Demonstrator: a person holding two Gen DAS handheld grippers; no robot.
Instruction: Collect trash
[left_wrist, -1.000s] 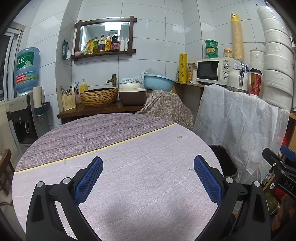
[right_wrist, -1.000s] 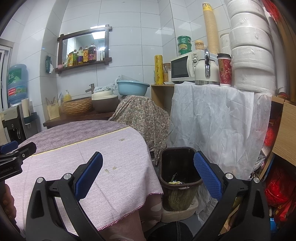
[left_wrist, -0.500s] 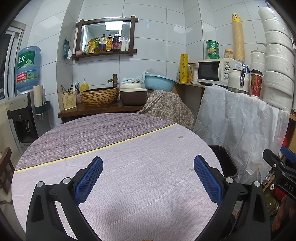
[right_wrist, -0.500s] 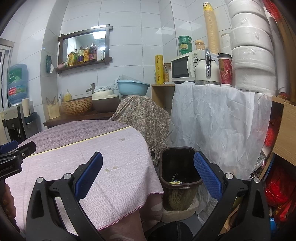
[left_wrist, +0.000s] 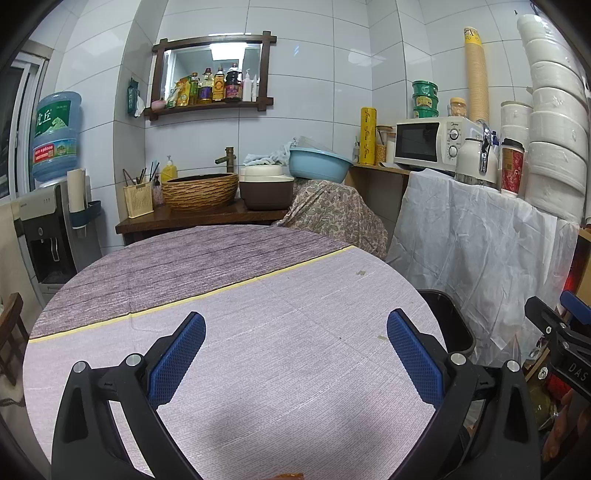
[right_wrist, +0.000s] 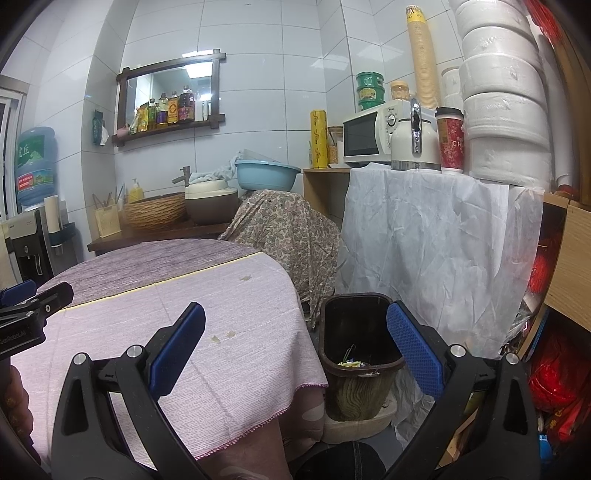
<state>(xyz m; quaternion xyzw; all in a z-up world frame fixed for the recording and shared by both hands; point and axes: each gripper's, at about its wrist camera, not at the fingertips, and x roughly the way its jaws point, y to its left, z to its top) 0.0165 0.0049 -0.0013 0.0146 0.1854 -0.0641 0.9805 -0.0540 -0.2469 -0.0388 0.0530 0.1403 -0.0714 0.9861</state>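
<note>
While I hold both tools over the round table (left_wrist: 258, 387), this is what shows:

Left gripper (left_wrist: 295, 328): jaws spread wide, nothing between them, above the pink cloth.
Right gripper (right_wrist: 295, 321): jaws wide too, empty, past the table edge and over the bin.
Trash bin (right_wrist: 356, 332): dark, on the floor just beside the table; scraps (right_wrist: 351, 362) of yellow and green litter lie at its bottom, too small to identify.
Blue basin (left_wrist: 319, 164): contents hidden by its rim.
Woven basket (left_wrist: 199, 192): inside not visible.
Writing: "DAS" on the right gripper's body seen in the left view (left_wrist: 576, 367); "GenRobot.AI" on the left gripper's body (right_wrist: 18, 338); water jug (left_wrist: 55, 136) label in Chinese characters.
Cloth stains (right_wrist: 221, 336): small, unclear.
</note>
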